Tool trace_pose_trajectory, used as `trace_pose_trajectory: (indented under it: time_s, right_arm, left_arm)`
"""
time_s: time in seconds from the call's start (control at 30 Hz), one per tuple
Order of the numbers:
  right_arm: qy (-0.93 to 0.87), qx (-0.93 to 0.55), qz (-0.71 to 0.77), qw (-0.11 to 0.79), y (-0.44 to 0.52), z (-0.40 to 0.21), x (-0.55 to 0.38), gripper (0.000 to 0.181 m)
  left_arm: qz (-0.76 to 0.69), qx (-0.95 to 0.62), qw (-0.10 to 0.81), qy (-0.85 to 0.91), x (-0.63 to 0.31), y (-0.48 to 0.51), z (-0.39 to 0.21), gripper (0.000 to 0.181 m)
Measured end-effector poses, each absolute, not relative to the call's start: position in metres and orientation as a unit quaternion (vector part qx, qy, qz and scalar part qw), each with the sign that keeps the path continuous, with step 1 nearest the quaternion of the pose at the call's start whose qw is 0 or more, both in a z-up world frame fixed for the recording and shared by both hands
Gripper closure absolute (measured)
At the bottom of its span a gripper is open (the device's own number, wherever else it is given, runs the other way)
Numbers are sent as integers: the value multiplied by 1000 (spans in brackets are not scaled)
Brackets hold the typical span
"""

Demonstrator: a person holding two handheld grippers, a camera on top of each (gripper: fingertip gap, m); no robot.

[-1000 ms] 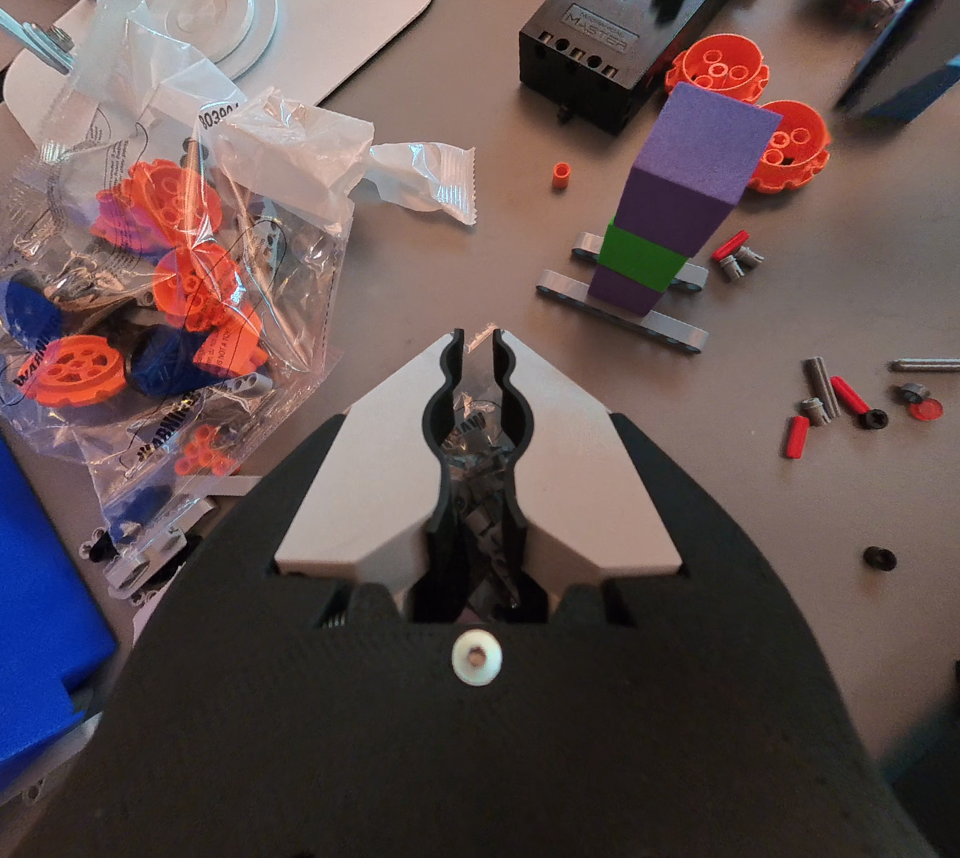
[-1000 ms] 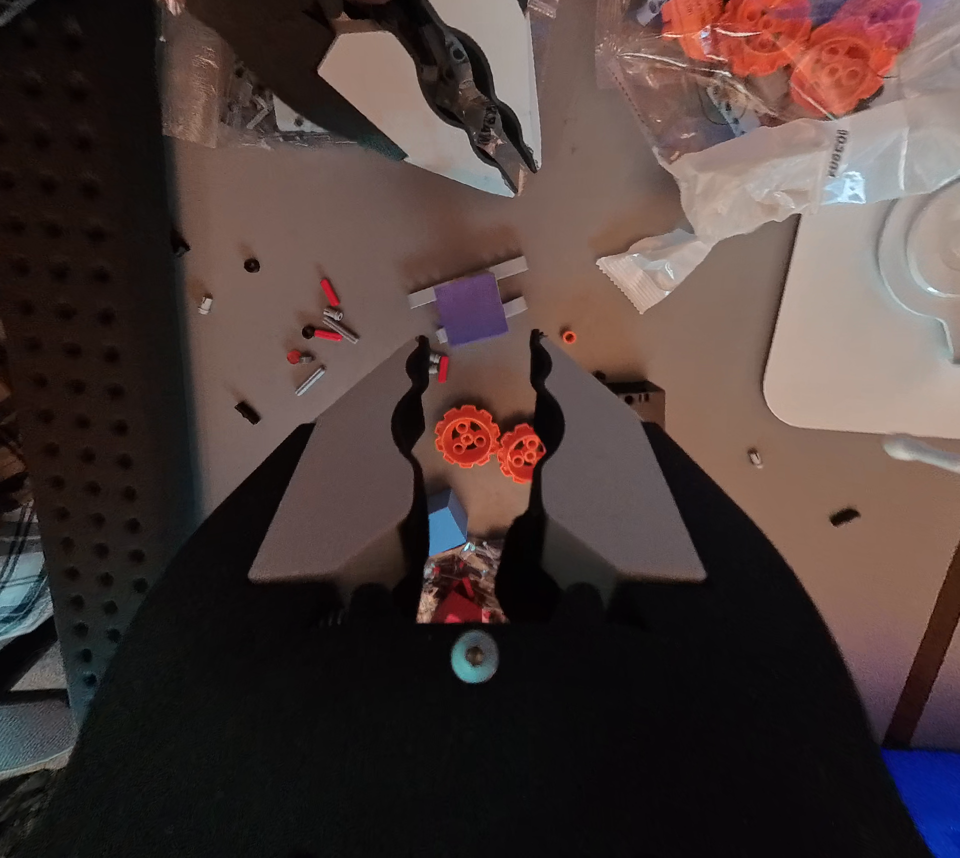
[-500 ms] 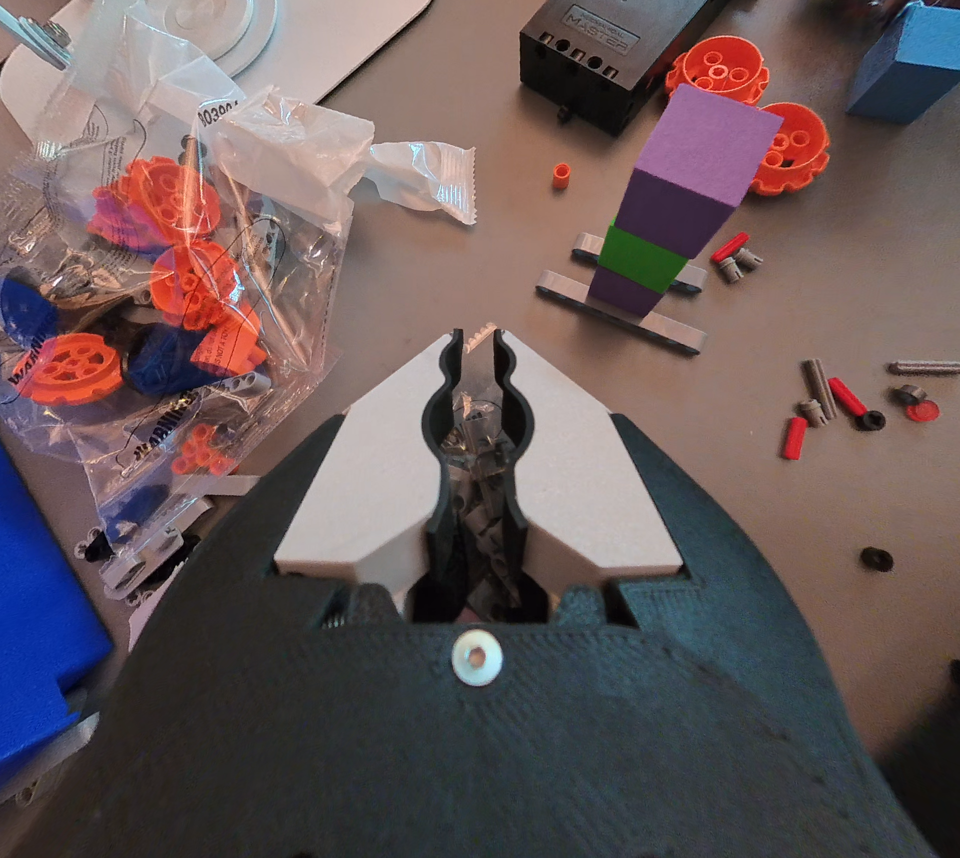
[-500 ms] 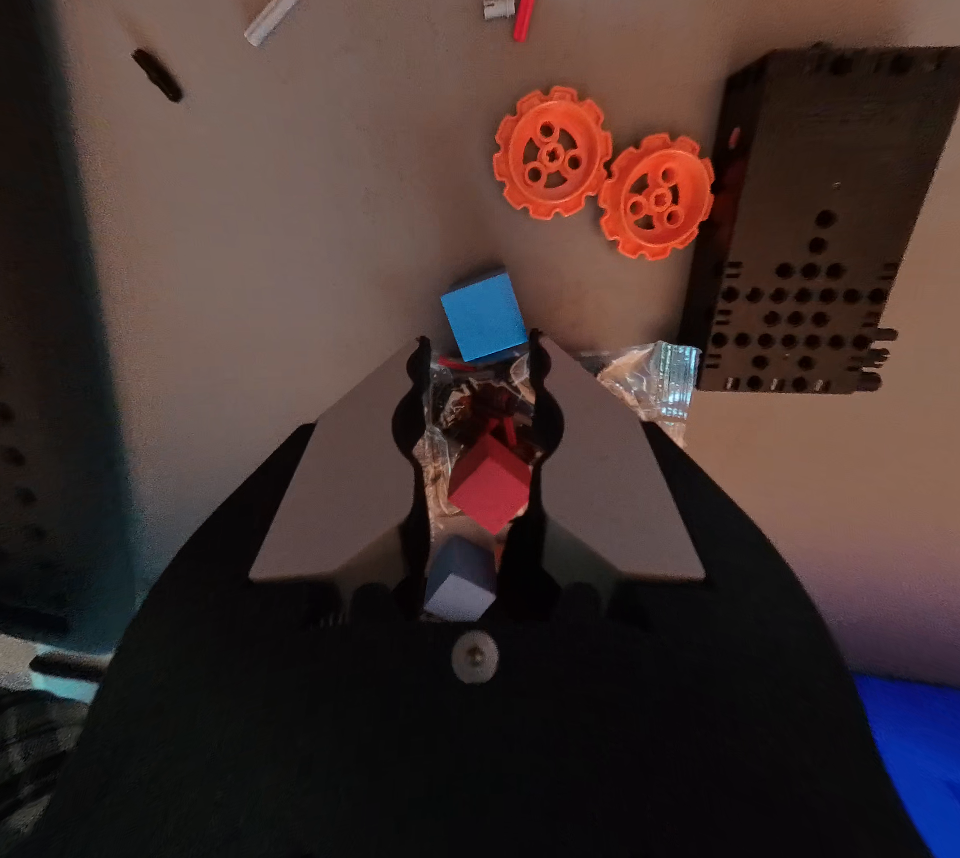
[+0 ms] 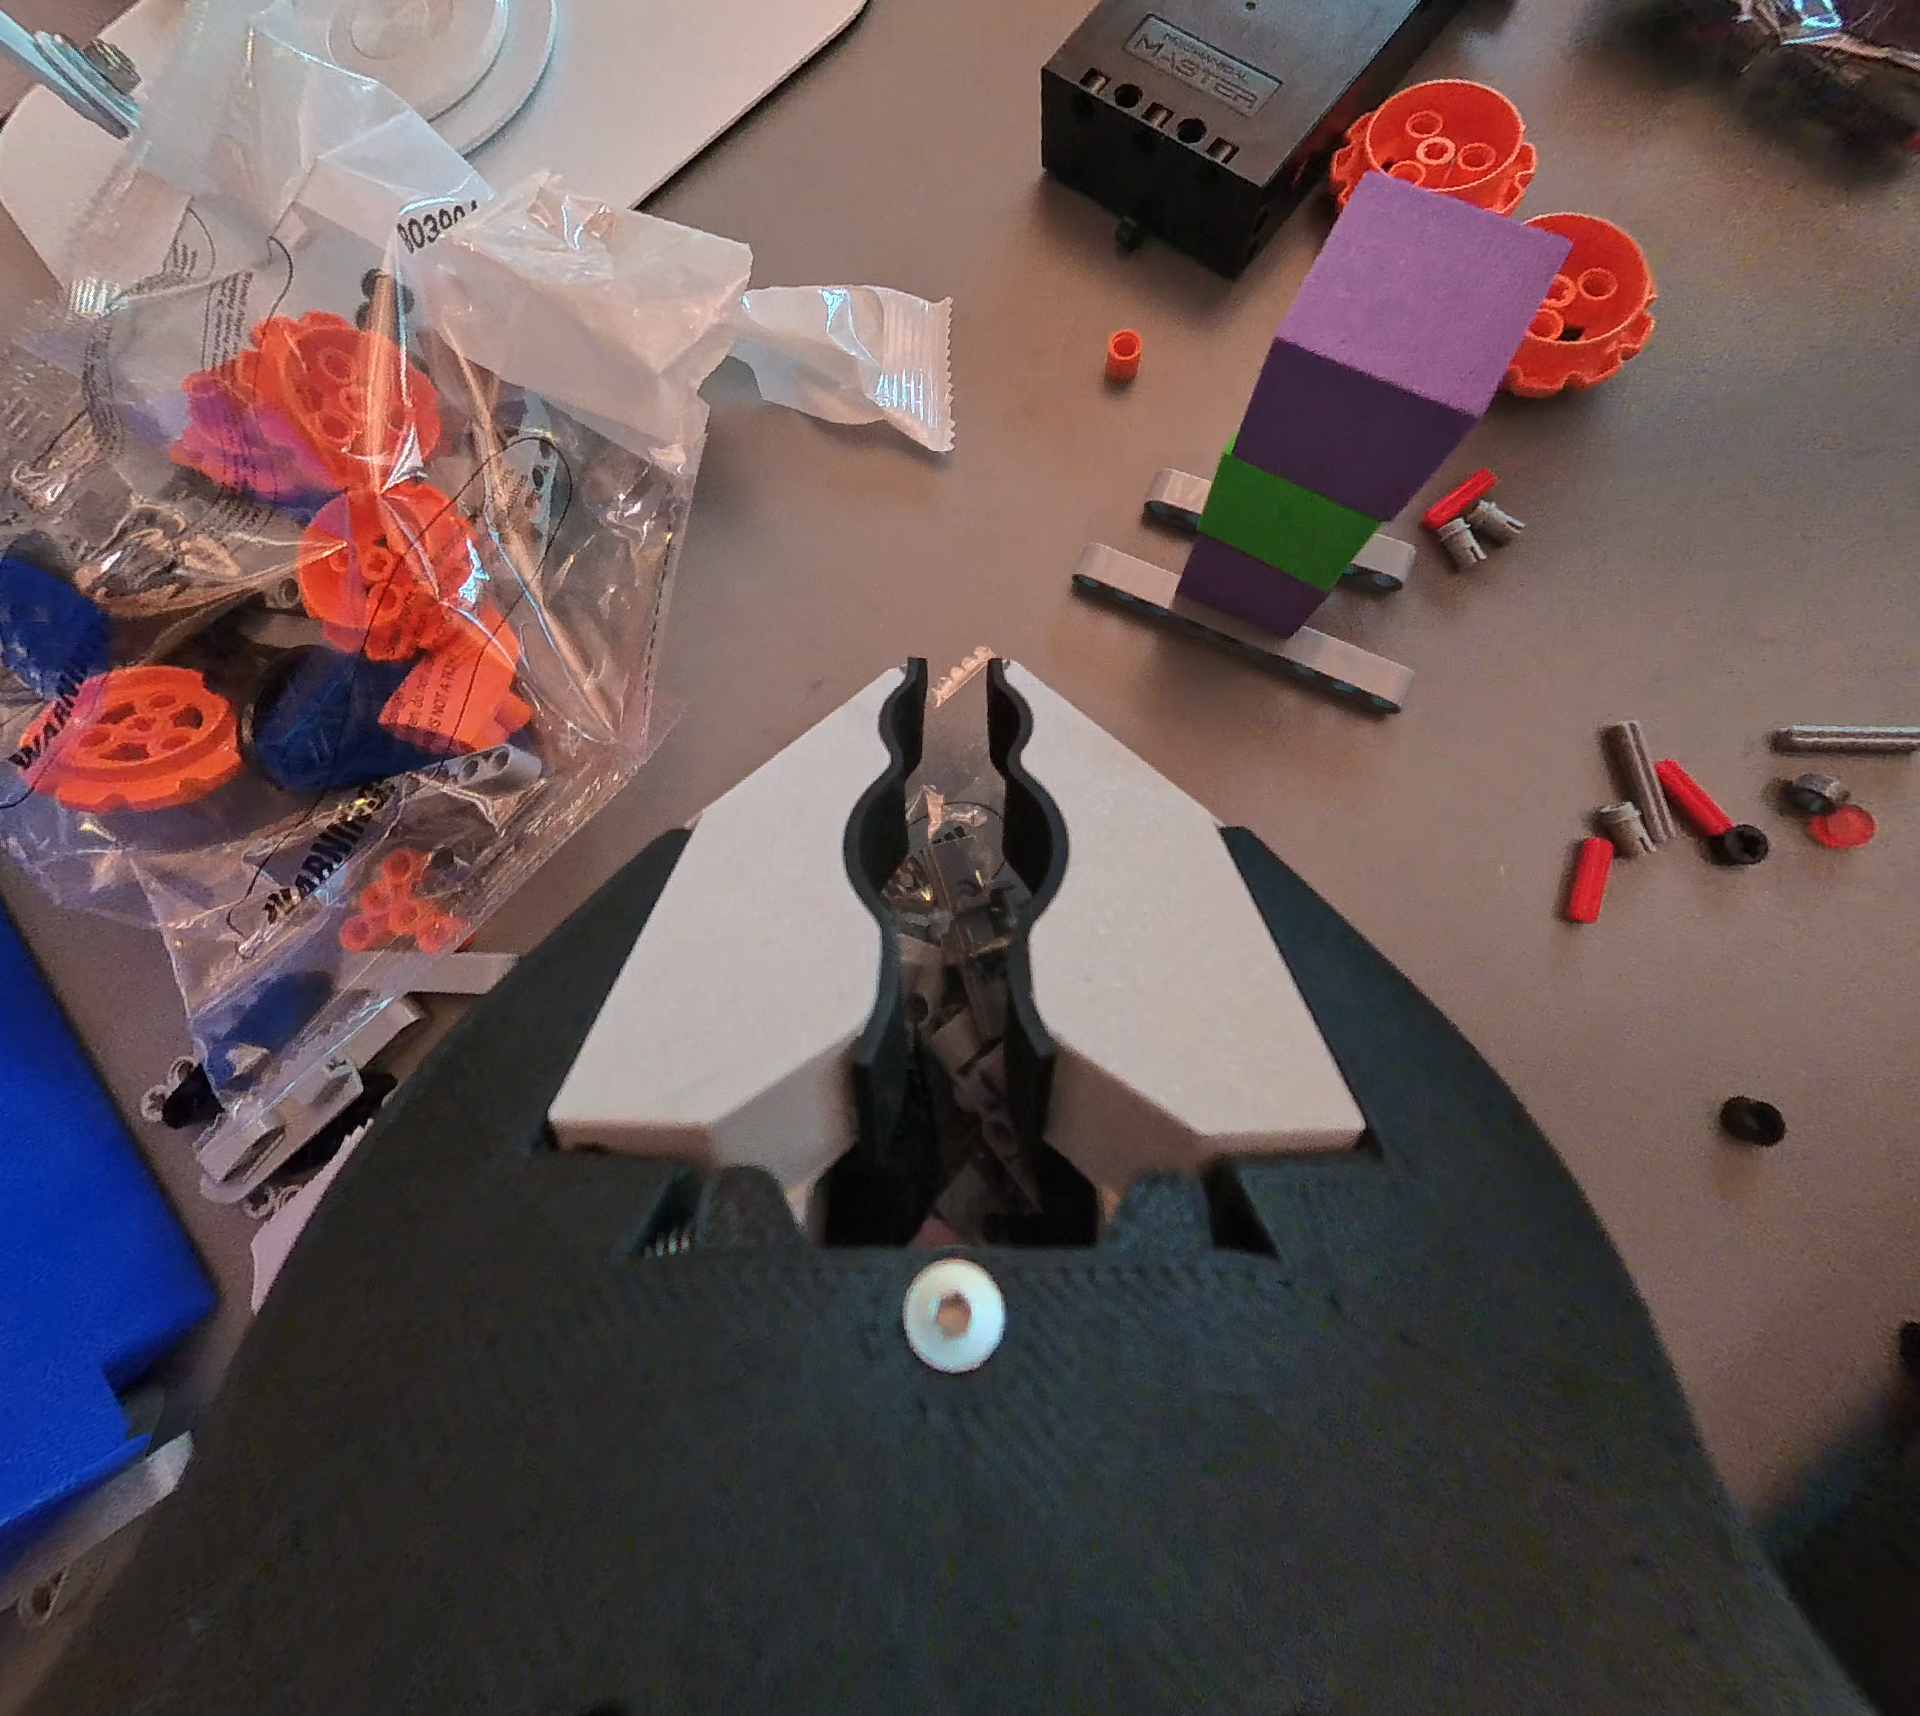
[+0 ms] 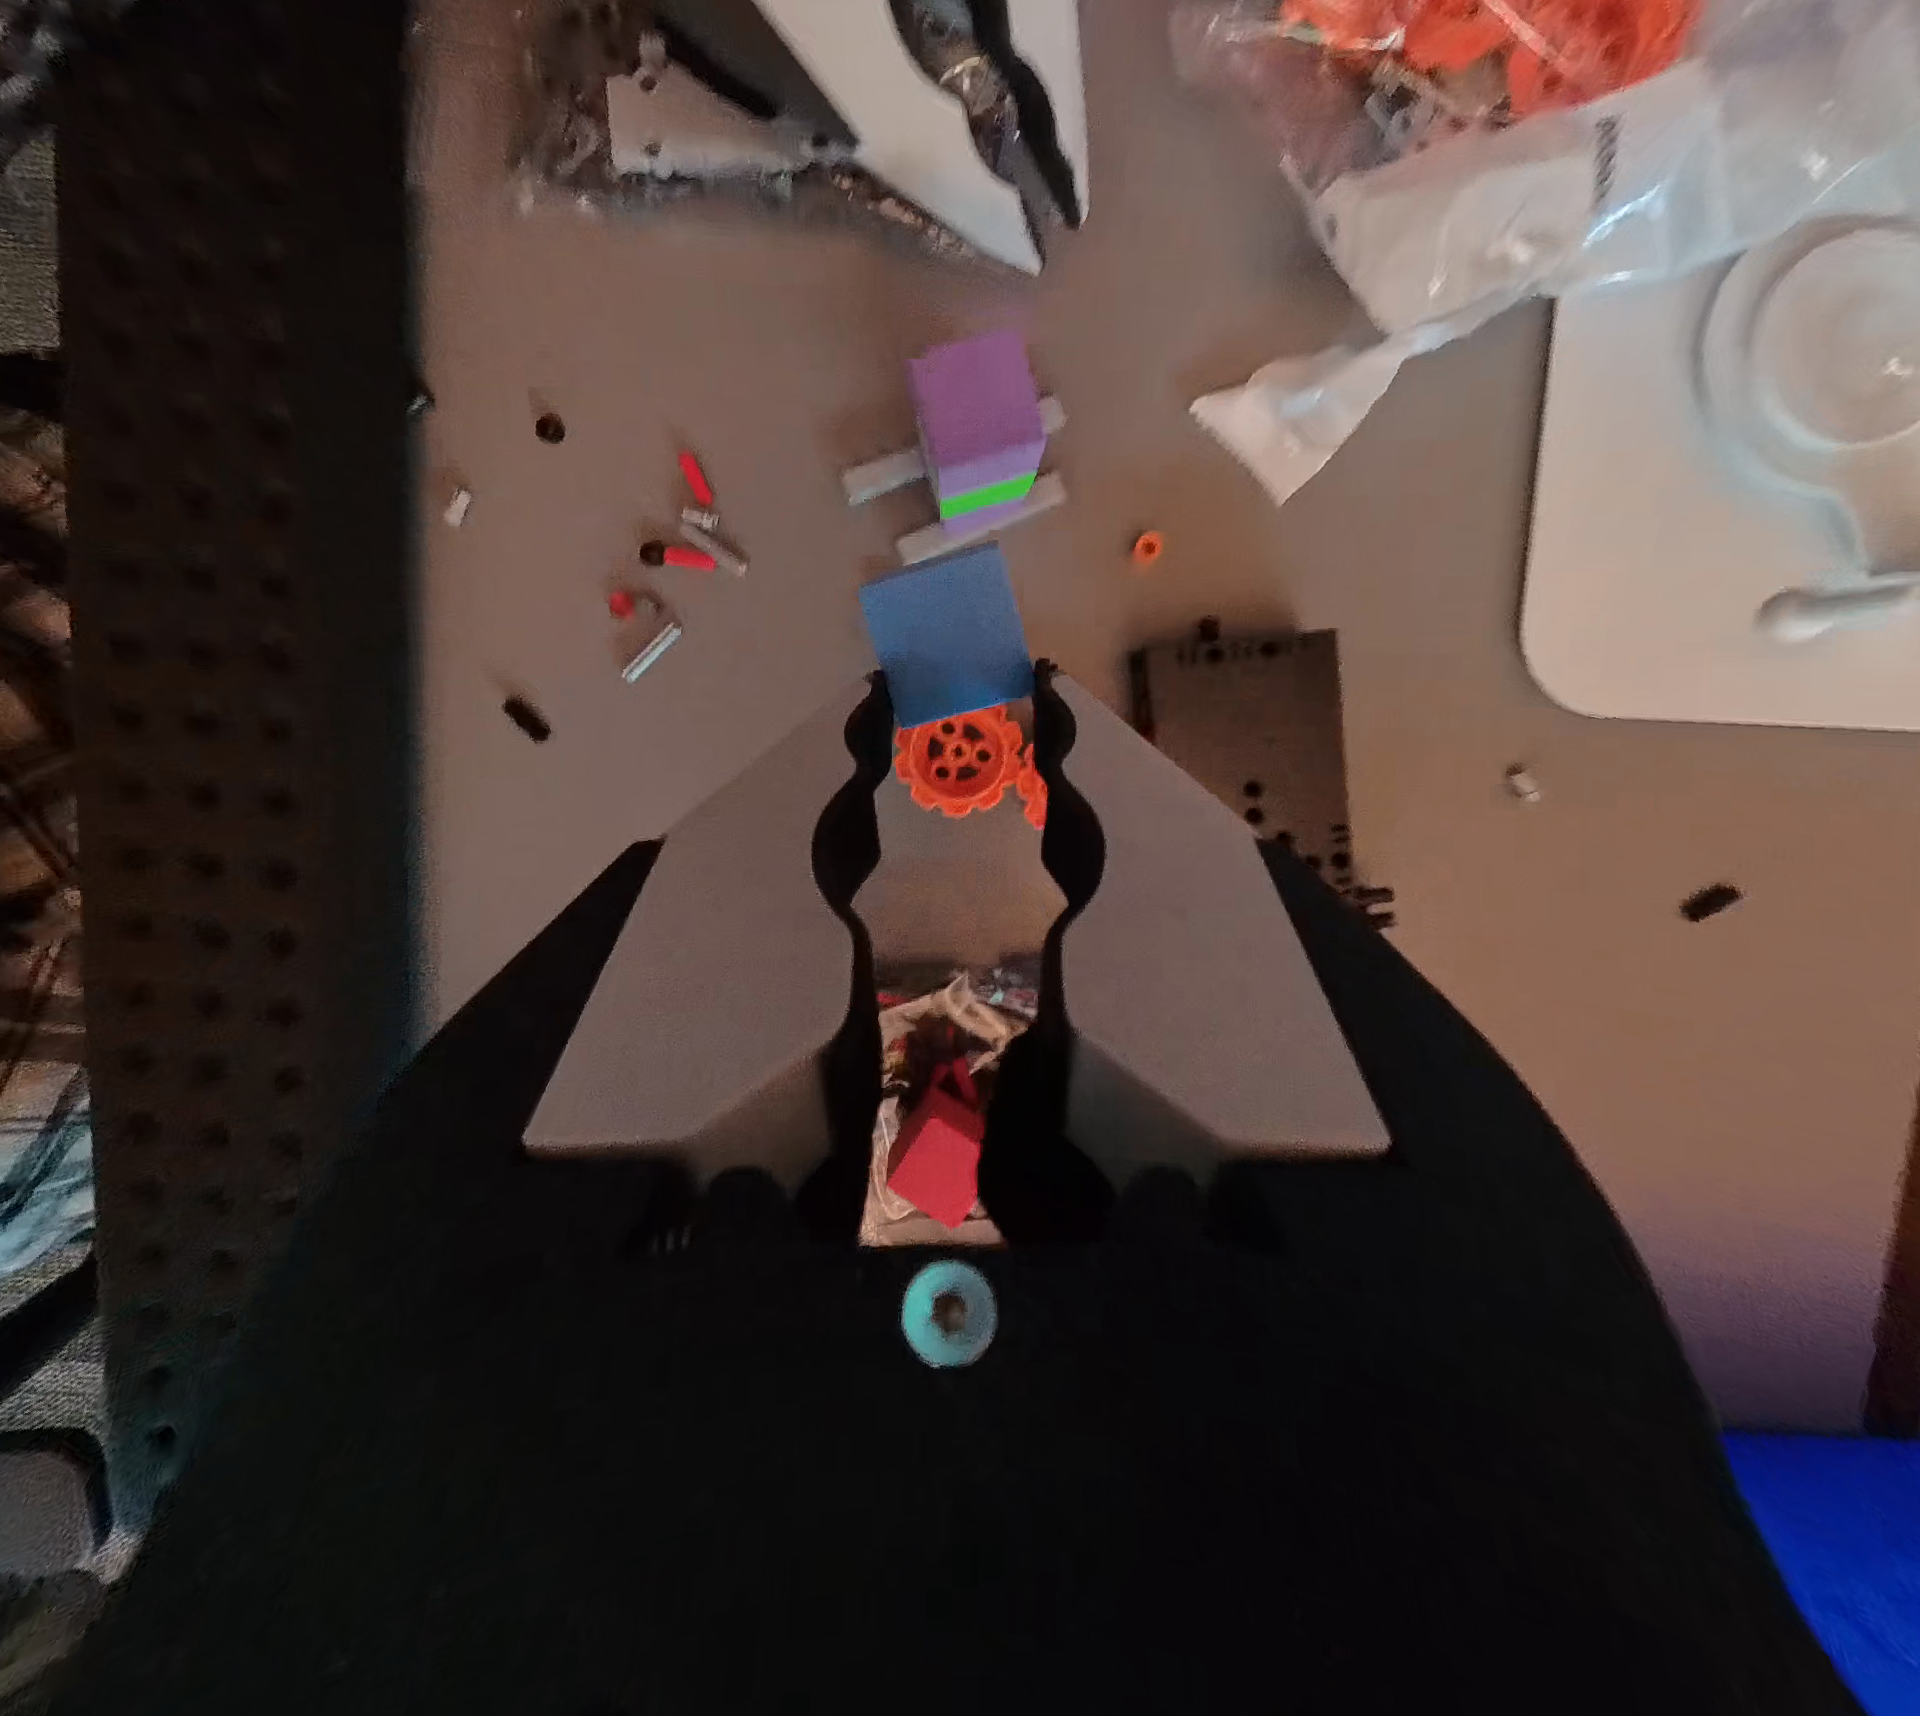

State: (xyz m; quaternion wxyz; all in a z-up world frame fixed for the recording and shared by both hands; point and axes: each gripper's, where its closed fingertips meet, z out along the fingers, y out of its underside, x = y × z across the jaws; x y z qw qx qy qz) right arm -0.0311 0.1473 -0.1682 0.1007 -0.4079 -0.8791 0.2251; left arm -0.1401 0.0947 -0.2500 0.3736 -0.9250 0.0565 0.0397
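Your right gripper point(image 6: 956, 679) pinches the blue cube point(image 6: 943, 632) just below the purple-and-green stack point(image 6: 977, 440) mid-frame, while your left gripper point(image 5: 954, 679) clamps a clear bag point(image 5: 961, 887).

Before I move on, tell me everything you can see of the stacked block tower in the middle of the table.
The block tower is a stack with matte faces that look like foam: a purple block at the bottom, a thinner green one, then purple up to a lighter purple top face. It stands upright and square, resting across two grey holed beams on the table. Two orange gear wheels lie just behind it. Nothing grips it; the right claw holds a blue block nearby, apparently above it.
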Motion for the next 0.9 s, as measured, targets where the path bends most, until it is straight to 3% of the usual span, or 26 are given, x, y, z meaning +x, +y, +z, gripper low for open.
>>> trace_pose_trajectory:
  time_s: [0.9]
  right_arm:
    - [-900, -402, 154, 59, 119, -179, -74, 156]
  left_arm:
    - [38, -926, 371, 52, -142, 94, -250, 171]
